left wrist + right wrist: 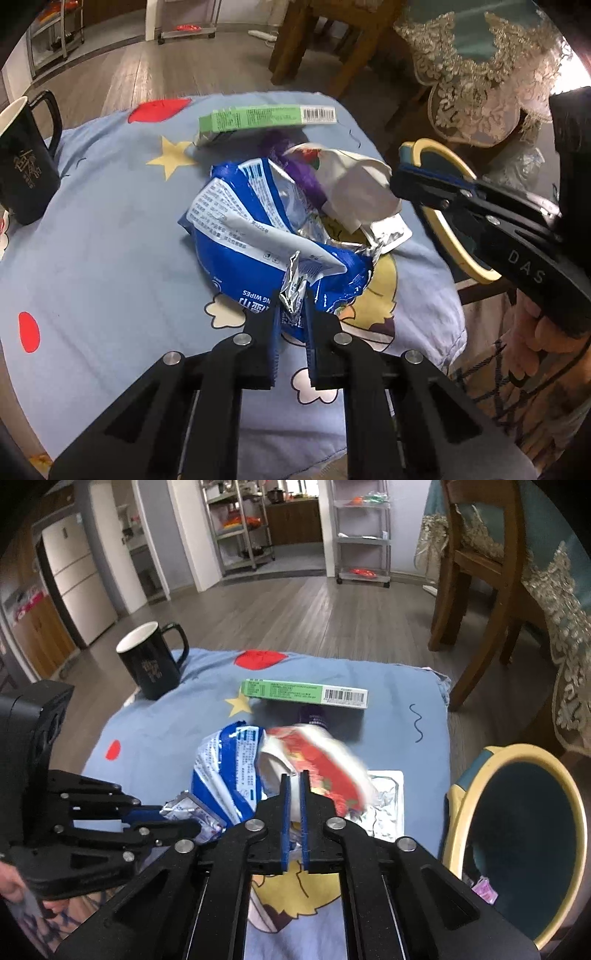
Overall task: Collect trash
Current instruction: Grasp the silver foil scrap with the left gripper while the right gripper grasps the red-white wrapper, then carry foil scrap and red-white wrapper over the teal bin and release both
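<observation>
A crumpled blue wet-wipes packet (pixel 258 229) (pixel 229 768) lies in the middle of the blue cartoon cloth (pixel 92 240). My left gripper (pixel 291 306) (pixel 199 827) is shut on its silvery near edge. Beside it a white wrapper with red print (pixel 362 188) (pixel 325 760) is pinched by my right gripper (pixel 294 775) (pixel 397 181), which is shut on it; the wrapper looks blurred. Behind them lie a green box (pixel 266 118) (pixel 306 692) and a purple item (pixel 295 162) (pixel 314 714), partly hidden. A foil blister sheet (pixel 391 230) (pixel 384 805) rests under the wrapper.
A dark bin with a cream rim (pixel 517 751) (pixel 436 146) stands off the table's right side. A black mug (pixel 26 166) (pixel 151 661) sits at the far left corner. A wooden chair (pixel 480 572) and a lace-covered table stand beyond on the wooden floor.
</observation>
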